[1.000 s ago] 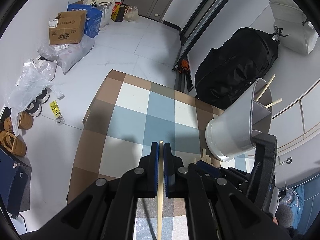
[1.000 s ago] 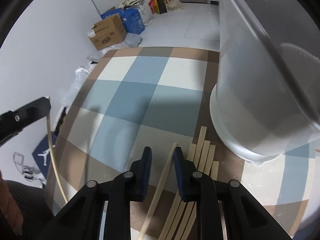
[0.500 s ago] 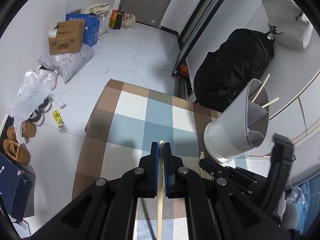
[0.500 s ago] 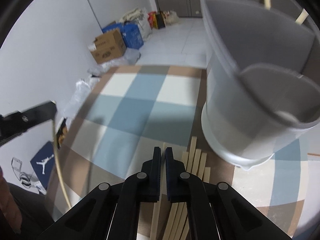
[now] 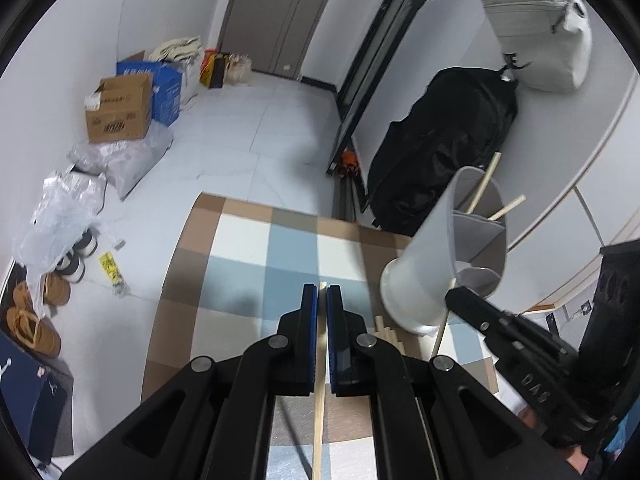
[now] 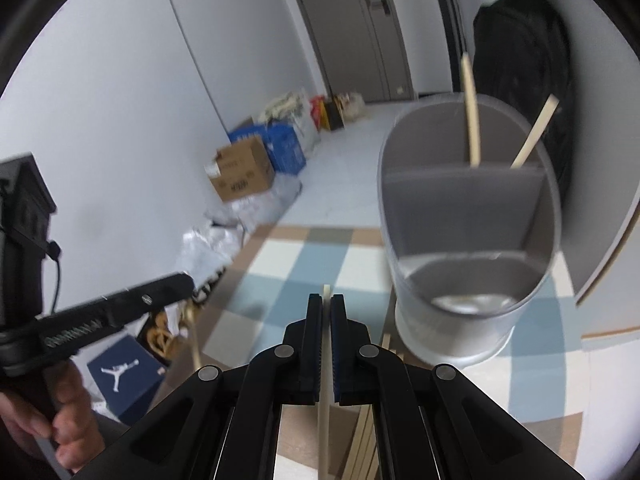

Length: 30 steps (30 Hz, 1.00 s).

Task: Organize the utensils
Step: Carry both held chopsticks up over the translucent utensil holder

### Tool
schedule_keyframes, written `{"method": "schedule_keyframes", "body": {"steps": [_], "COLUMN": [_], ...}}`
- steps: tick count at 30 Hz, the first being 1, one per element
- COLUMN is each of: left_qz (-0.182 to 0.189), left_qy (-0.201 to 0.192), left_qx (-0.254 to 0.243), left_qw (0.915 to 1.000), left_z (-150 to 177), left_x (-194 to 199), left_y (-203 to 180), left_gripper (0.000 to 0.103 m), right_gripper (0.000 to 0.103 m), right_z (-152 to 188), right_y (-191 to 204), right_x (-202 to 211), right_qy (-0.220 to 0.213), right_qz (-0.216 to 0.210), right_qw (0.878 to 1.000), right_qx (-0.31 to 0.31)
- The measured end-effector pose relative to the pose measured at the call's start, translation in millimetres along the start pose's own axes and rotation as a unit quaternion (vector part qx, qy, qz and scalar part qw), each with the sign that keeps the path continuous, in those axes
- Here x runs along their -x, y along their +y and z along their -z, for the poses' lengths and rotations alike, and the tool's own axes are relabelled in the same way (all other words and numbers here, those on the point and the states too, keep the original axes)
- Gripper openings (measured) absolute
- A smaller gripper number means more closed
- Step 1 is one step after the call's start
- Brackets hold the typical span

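White walls (image 5: 60, 60), pale tiled floor (image 5: 256, 120), grey door (image 5: 280, 16)

Right tool (image 6: 326, 312) closed on chopstick (image 6: 325, 400), lifted it off checked cloth (image 6: 280, 280), now above holder (image 6: 468, 216) rim.

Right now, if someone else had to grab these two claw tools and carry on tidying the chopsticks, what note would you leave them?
Left claw: shut on a chopstick, held above the checked tablecloth.
Right claw: shut on another chopstick, held close to the grey holder.
Holder: upright at the right side of the table, divided inside. Two chopsticks stand in its far compartment; the near one looks empty.
Loose chopsticks: several lie on the cloth by the holder's base.
Done: two stored, two picked up.
Left: probably drop both held sticks in, then collect the rest.
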<state>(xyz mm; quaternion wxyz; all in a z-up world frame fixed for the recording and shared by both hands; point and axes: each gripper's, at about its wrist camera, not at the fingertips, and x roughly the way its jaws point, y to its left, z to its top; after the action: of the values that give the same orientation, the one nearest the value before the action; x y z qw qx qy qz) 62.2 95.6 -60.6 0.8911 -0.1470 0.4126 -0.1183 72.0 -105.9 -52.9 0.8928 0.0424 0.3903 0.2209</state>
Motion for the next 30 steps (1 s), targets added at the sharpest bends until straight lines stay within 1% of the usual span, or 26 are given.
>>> {"method": "schedule_keyframes", "body": {"steps": [6, 11, 23, 30], "left_qz": [0.014, 0.013, 0.007, 0.009], "left_qy": [-0.025, -0.033, -0.059, -0.077], "left_qx": [-0.019, -0.03, -0.048, -0.063], "left_qw": [0.9994, 0.9989, 0.9971, 0.995], "left_z": [-0.4, -4.5, -20.5, -39.6], "left_x": [5.9, 8.0, 17.1, 35.3], "left_y": [-13.5, -25.4, -55.0, -75.0], "left_gripper": [0.001, 0.001, 0.001, 0.001], "right_gripper": [0.003, 0.003, 0.002, 0.002], "right_z": [-5.9, -6.5, -14.0, -28.4], "right_y": [-4.0, -8.8, -20.7, -25.7], "right_x": [22.0, 43.3, 67.3, 87.5], "right_qy": [-0.035, -0.064, -0.099, -0.122], "right_qz": [-0.008, -0.013, -0.03, -0.041], "right_qw": [0.999, 0.998, 0.995, 0.992], "right_qx": [0.005, 0.015, 0.008, 0.002]}}
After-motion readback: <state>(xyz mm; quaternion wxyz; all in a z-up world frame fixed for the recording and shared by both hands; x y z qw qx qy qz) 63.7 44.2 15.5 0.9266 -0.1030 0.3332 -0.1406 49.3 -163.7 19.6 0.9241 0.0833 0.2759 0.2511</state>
